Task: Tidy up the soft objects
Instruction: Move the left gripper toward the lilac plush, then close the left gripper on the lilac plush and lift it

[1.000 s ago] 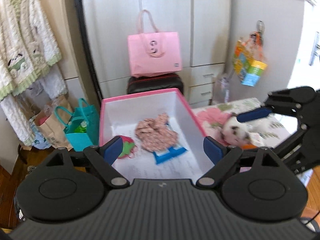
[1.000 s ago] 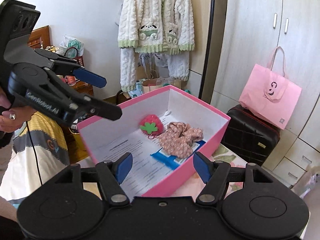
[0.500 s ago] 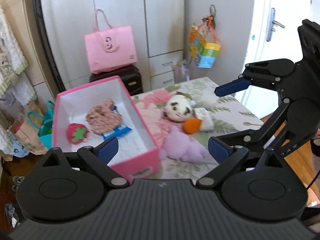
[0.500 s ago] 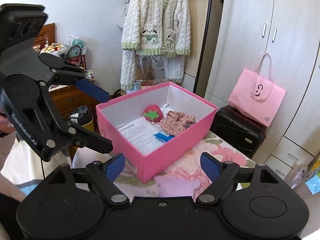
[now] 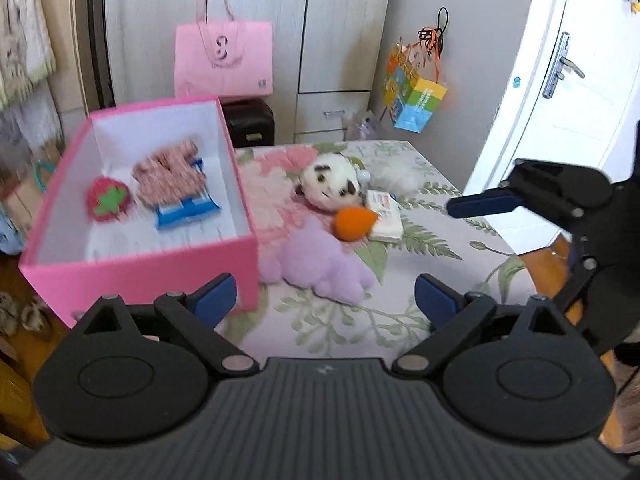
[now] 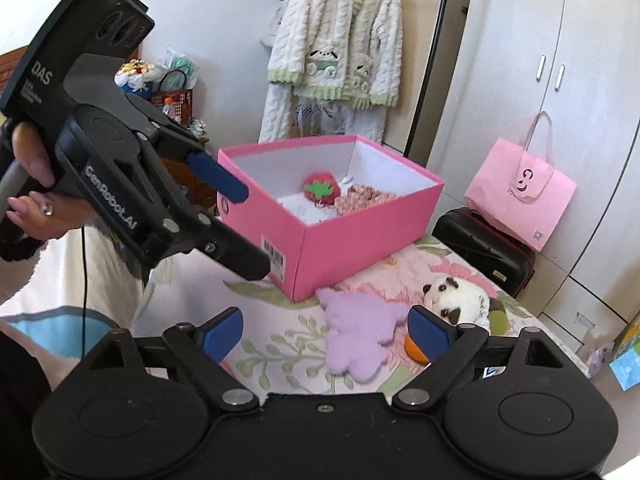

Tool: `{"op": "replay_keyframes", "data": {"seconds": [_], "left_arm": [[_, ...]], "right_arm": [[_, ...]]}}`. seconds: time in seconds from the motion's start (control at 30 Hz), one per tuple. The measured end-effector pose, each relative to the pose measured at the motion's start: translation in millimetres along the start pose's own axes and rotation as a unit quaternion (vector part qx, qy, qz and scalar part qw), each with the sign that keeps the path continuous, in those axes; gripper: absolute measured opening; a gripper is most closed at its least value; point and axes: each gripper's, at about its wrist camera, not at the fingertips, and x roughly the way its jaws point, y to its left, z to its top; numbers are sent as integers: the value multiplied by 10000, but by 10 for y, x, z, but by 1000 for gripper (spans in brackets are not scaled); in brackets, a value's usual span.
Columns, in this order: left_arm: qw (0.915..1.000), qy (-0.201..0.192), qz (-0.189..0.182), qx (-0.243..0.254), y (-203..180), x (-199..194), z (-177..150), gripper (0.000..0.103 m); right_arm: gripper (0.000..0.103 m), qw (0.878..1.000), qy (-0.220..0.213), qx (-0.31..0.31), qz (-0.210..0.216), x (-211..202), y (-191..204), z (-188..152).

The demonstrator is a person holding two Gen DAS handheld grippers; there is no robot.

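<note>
1. Left wrist view gives you what the other view lacks: a white door with a metal lever handle (image 5: 562,66), a colourful cube-printed bag (image 5: 416,98) hanging on the cupboard, and a small white packet (image 5: 385,220) with red print too blurred to read, touching the orange plush ball (image 5: 354,222).
2. Only the right wrist view shows the knitted white-and-green cardigan (image 6: 340,52) on its hanger, a barcode sticker (image 6: 274,258) on the pink box's (image 6: 352,240) end wall, and your hand (image 6: 30,200) around the left tool's grip.
3. Readable writing: "DAS" and "GenRobot.AI" on the left tool's body; a curly logo on the pink tote bag (image 6: 520,196), its small print illegible.
4. Your left tool (image 5: 324,300) is released, its blue pads wide apart above the floral-print worktop (image 5: 432,248), holding nothing.
5. Your right tool (image 6: 326,334) is likewise spread wide and empty, hovering over the fluffy lilac plush (image 6: 356,336).
6. The lilac plush lies on the worktop just beside the box's near corner; the round white panda plush (image 5: 330,184) with dark patches lies behind it, touching the orange ball.
7. Inside the rigid, white-lined cardboard box sit a fuzzy red strawberry plush (image 5: 108,200) with a green felt leaf, a crumpled floral fabric piece (image 5: 168,176), and a blue-and-white packet (image 5: 186,210) under it.
</note>
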Motion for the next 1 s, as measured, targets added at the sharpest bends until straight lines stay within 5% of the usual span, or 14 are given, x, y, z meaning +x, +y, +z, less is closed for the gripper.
{"op": "replay_keyframes", "data": {"seconds": [0.23, 0.5, 0.7, 1.0], "left_arm": [[9992, -220, 59, -339, -45, 340, -226, 95], [9931, -27, -150, -1165, 107, 798, -359, 94], [9845, -480, 97, -1683, 169, 995, -430, 92], [9801, -500, -142, -1913, 152, 1252, -493, 78]], "right_arm": [[90, 9989, 140, 444, -1, 523, -76, -338], [90, 9949, -468, 831, -339, 895, -223, -596], [90, 9923, -114, 1232, -105, 1128, -375, -594], [80, 9896, -18, 1434, -84, 1325, -406, -638]]}}
